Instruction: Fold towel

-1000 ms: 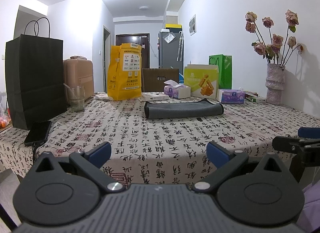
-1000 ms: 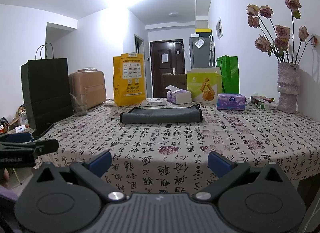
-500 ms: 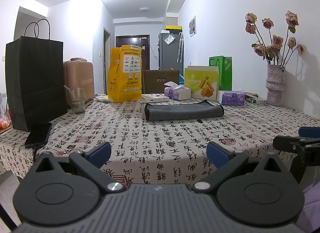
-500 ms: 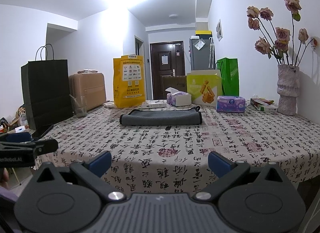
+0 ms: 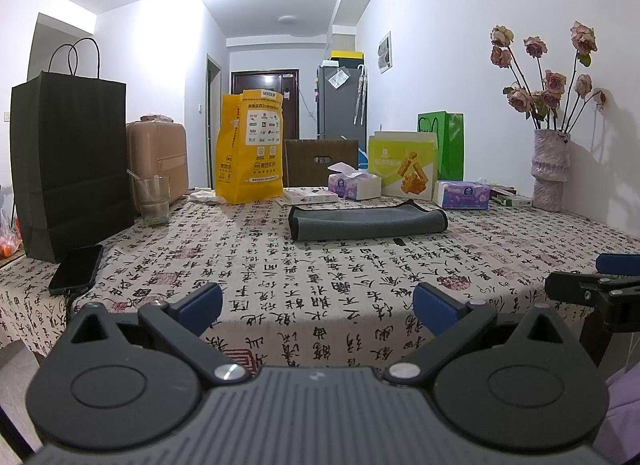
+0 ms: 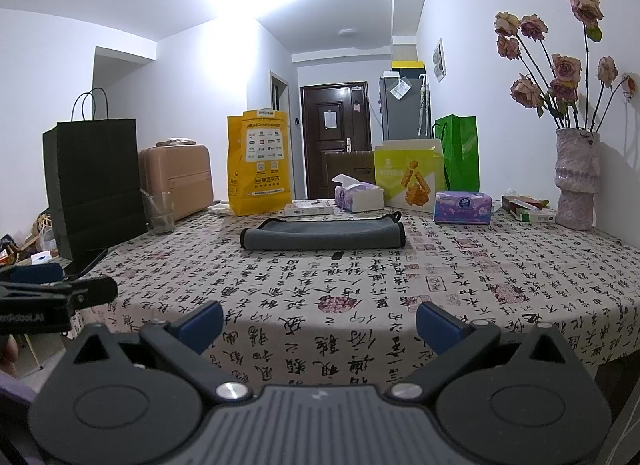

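A grey towel (image 5: 368, 222) with a black edge lies folded into a long strip on the far middle of the patterned tablecloth; it also shows in the right wrist view (image 6: 323, 234). My left gripper (image 5: 318, 305) is open and empty, held at the table's near edge, well short of the towel. My right gripper (image 6: 320, 317) is open and empty too, at the near edge. Each gripper shows at the side of the other's view: the right one (image 5: 592, 285), the left one (image 6: 56, 289).
A black paper bag (image 5: 68, 169), a phone (image 5: 76, 268) and a glass (image 5: 152, 201) stand at the left. A yellow bag (image 5: 250, 149), tissue boxes (image 5: 464, 195), a snack box (image 5: 402, 165) and a flower vase (image 5: 550, 173) line the back and right.
Both grippers have drifted slightly, the table appearing a little lower in view. The towel has not moved and both grippers stay open.
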`<state>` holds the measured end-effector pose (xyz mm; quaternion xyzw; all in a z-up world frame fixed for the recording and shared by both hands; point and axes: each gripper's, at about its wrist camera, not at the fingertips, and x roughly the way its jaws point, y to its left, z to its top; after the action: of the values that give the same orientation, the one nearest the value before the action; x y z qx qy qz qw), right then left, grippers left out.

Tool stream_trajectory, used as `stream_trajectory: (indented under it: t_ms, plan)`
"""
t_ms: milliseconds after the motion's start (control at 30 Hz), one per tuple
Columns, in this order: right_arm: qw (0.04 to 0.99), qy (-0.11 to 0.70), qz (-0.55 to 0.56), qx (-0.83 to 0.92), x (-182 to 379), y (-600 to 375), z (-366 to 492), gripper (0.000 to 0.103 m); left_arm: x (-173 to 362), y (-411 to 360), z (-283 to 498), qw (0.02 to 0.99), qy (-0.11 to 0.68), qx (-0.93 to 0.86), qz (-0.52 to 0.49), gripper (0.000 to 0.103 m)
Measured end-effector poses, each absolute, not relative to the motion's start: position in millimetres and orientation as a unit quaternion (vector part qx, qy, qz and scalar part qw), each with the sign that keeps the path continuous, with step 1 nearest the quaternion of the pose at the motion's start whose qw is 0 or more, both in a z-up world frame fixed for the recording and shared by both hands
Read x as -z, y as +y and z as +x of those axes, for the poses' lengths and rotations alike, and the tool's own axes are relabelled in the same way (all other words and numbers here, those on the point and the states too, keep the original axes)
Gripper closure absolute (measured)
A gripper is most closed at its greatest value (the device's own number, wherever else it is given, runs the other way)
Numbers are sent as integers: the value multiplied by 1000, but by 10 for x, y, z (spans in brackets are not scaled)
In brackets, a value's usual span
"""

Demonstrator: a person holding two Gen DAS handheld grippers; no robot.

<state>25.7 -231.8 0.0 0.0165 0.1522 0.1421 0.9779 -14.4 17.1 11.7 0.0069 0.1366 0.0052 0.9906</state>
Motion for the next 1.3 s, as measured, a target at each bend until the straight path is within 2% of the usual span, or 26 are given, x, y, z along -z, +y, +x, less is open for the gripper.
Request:
stream_trajectory:
  t_ms: [1300]
  plan:
    - [977, 155, 19, -142, 29, -2314, 260, 0, -124, 155, -142, 991, 137, -4, 7, 0]
